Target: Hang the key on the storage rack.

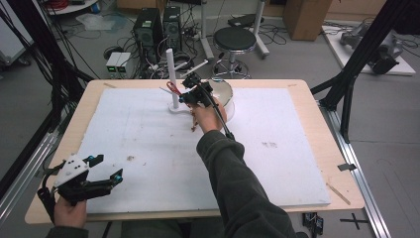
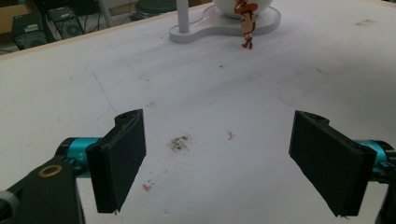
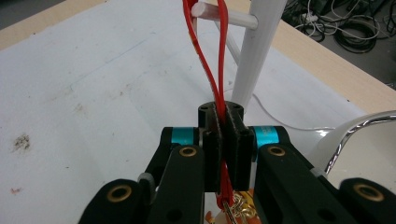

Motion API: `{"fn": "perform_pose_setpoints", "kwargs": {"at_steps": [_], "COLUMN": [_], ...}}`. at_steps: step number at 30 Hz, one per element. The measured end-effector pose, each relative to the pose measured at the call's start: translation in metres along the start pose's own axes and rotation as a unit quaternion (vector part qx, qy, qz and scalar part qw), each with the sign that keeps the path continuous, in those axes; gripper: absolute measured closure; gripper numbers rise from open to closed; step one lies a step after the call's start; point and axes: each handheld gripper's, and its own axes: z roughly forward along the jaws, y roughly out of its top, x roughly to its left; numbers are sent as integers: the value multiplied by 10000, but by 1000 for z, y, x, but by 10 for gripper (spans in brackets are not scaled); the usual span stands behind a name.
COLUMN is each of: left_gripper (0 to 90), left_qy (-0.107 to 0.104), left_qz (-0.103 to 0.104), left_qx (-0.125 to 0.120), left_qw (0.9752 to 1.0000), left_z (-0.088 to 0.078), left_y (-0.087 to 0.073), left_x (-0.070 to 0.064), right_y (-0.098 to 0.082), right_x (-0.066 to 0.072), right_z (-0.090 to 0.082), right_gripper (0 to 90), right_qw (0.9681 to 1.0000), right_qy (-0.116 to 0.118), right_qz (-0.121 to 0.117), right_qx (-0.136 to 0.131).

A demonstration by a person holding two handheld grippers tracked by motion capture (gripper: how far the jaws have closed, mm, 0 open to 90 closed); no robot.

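My right gripper (image 1: 184,95) is shut on a red cord loop (image 3: 219,60) beside the white peg stand (image 1: 171,74). The cord runs up between the pads and crosses a horizontal peg (image 3: 224,16) near its tip; its top is cut off, so I cannot tell if it is hooked on. A gold chain (image 3: 240,203) hangs below the jaws. The small cowboy figure (image 2: 247,21) dangles just above the mat in front of the stand's base (image 2: 205,28). At the table's near left corner my left gripper (image 1: 106,168) is held open, with bare mat between its pads (image 2: 121,158).
A white bowl with a shiny rim (image 1: 225,91) sits on the stand's base right behind my right hand. The white foam mat (image 1: 277,148) covers most of the wooden table. A stool (image 1: 234,39) and computer towers (image 1: 148,27) stand on the floor beyond.
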Motion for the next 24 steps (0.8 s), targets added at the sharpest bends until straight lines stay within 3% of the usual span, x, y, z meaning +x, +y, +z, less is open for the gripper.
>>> {"fn": "perform_pose_setpoints", "kwargs": {"at_steps": [11, 19, 24], "left_gripper": [193, 193, 192], "left_qy": [7, -3, -8], "left_qz": [-1, -10, 7], "left_qx": [4, 0, 16], "left_qw": [10000, 10000, 10000], "left_z": [0, 0, 0], "left_y": [0, 0, 0], "left_x": [0, 0, 0], "right_y": [-1, -3, -2], "right_x": [-3, -6, -7], "right_z": [10, 10, 5], "right_gripper": [864, 801, 794], "right_qw": [9998, 9996, 9996], "right_qy": [-96, 72, 167], "right_qz": [47, 249, 230], "right_qx": [193, 146, 65]}}
